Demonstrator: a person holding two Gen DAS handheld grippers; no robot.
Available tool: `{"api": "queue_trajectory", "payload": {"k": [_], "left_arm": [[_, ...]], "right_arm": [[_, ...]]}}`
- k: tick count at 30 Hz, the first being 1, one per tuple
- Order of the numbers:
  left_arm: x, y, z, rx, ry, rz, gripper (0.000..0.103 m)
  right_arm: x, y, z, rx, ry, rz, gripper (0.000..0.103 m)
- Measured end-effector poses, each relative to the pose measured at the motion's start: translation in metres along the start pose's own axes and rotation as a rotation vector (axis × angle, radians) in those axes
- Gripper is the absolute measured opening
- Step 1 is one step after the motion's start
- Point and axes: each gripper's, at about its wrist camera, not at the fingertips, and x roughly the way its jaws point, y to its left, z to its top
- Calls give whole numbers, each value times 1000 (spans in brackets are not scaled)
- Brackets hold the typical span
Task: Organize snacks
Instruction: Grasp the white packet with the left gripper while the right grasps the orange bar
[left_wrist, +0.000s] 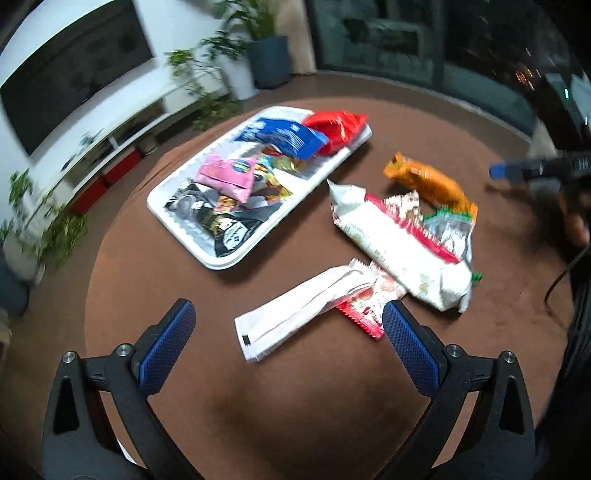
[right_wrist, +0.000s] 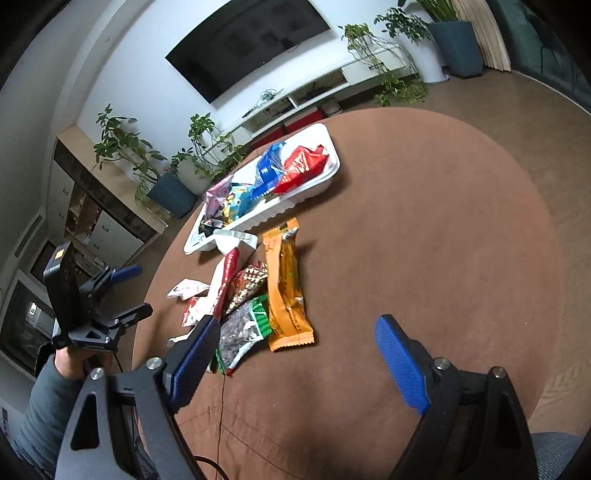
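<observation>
My left gripper (left_wrist: 291, 332) stands open low over the brown table, its blue pads either side of a long white packet (left_wrist: 306, 314) that lies flat just ahead, untouched. Beyond it lie a red-edged wrapper (left_wrist: 373, 295), a big white bag with a red strip (left_wrist: 399, 243), a green-edged packet (left_wrist: 450, 225) and an orange packet (left_wrist: 428, 181). A white tray (left_wrist: 221, 263) holds blue, red, pink and dark snack packets. My right gripper (right_wrist: 299, 343) is open and empty, just short of the orange packet (right_wrist: 286, 295) and the green seed packet (right_wrist: 243, 332).
The table (right_wrist: 424, 258) is round, with bare brown cloth to the right of the pile. Its edge drops to the floor, with potted plants (right_wrist: 199, 155), a TV (right_wrist: 251, 44) and a low white cabinet beyond. A sleeve and a thin cable (right_wrist: 221, 406) are near my right gripper.
</observation>
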Motion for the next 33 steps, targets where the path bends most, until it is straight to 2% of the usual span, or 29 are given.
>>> {"api": "queue_trajectory", "payload": {"k": [2,4,10,15,17,19,22,27,31,33], "left_arm": [[10,0,4,52,31,-23,99],[19,3,8,86,56,-44,88],[44,8,14,133,140,-106,70],[57,6,12,177,188,-122,66],[60,8,13,168,187,-133,61],[65,8,12,163,207,-140,49],[65,8,12,156,200,-149,45],[62,2,10,131,206,-143,45],[62,6,8,18,215,-167,37],[62,8,7,-33,220,-167,36]], "right_arm": [[0,-1,-2,-5,-1,-1,88],[2,-3,-1,-4,7,0,87],[8,-4,-1,-2,27,1,85],[9,-7,-2,1,36,0,85],[11,-7,-2,2,42,-2,84],[10,-7,-3,1,47,-2,84],[10,-5,-3,-2,49,-5,84],[10,-4,-4,-3,50,-12,84],[9,-3,-4,-8,49,-16,84],[9,-3,-3,-8,50,-19,84]]}}
